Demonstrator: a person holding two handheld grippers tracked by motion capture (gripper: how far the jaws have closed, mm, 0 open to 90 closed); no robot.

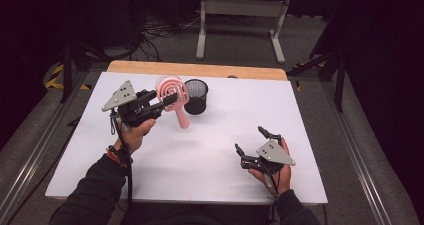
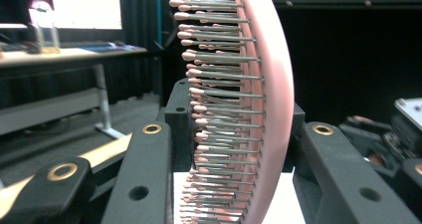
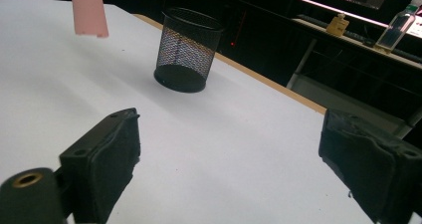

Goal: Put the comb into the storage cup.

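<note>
High view: left claw (image 1: 167, 100) grips pink hairbrush (image 1: 172, 92) beside mesh cup (image 1: 196, 96); right claw (image 1: 250, 140) wide.

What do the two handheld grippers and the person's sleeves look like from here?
Both the left gripper and the right gripper are black, each topped by a grey three-cornered plate with small holes. A black cable trails from each. Up close, the jaws are blocky black plastic with brass-coloured pivot rings, and the right gripper's carry dark pads. The person wears dark long sleeves and a dark and orange wristband on the left wrist.
</note>
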